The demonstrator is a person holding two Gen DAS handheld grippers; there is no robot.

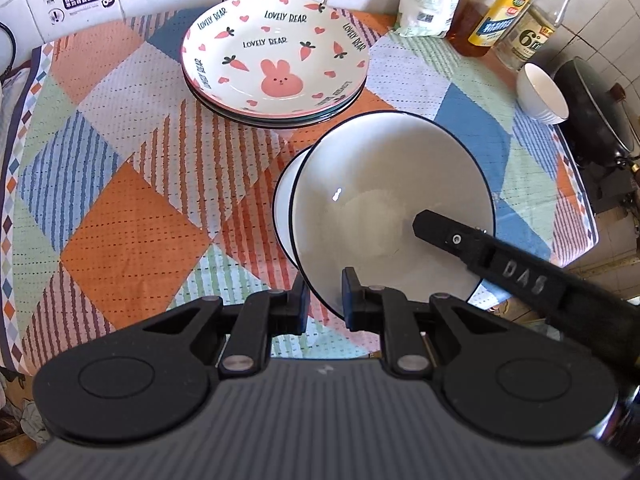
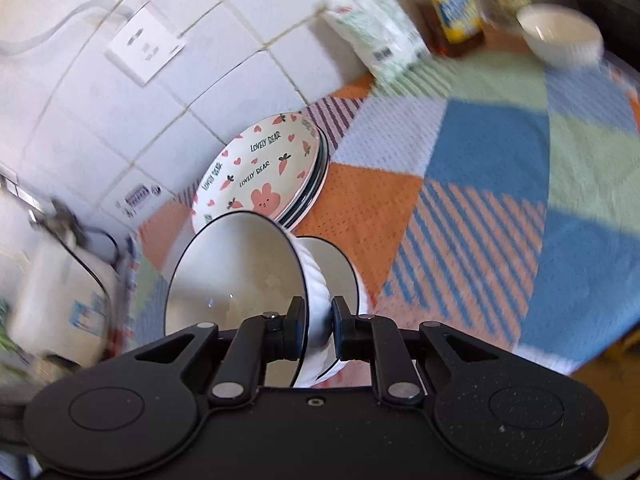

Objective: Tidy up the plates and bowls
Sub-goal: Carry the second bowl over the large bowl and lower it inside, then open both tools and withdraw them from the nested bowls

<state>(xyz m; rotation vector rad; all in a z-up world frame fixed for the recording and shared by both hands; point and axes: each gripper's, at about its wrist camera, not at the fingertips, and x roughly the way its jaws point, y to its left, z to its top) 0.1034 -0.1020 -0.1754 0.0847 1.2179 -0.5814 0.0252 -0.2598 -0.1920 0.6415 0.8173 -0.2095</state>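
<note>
A white bowl with a dark rim (image 1: 384,184) hangs tilted over the patchwork cloth (image 1: 132,216). My left gripper (image 1: 325,302) is shut on its near rim. My right gripper (image 2: 320,326) is shut on the ribbed wall of the same bowl (image 2: 236,280), one finger inside and one outside; the inner one of its fingers (image 1: 448,236) shows in the left wrist view. A second matching bowl (image 1: 282,208) (image 2: 340,268) sits just behind and below it. A stack of bunny-print plates (image 1: 276,60) (image 2: 260,176) stands by the tiled wall.
A small white bowl (image 1: 542,96) (image 2: 560,36) sits at the cloth's far right edge, next to a dark pan (image 1: 596,112). Bottles (image 1: 500,16) and a white bag (image 1: 430,0) line the back wall. A wall socket (image 2: 146,42) is above the plates.
</note>
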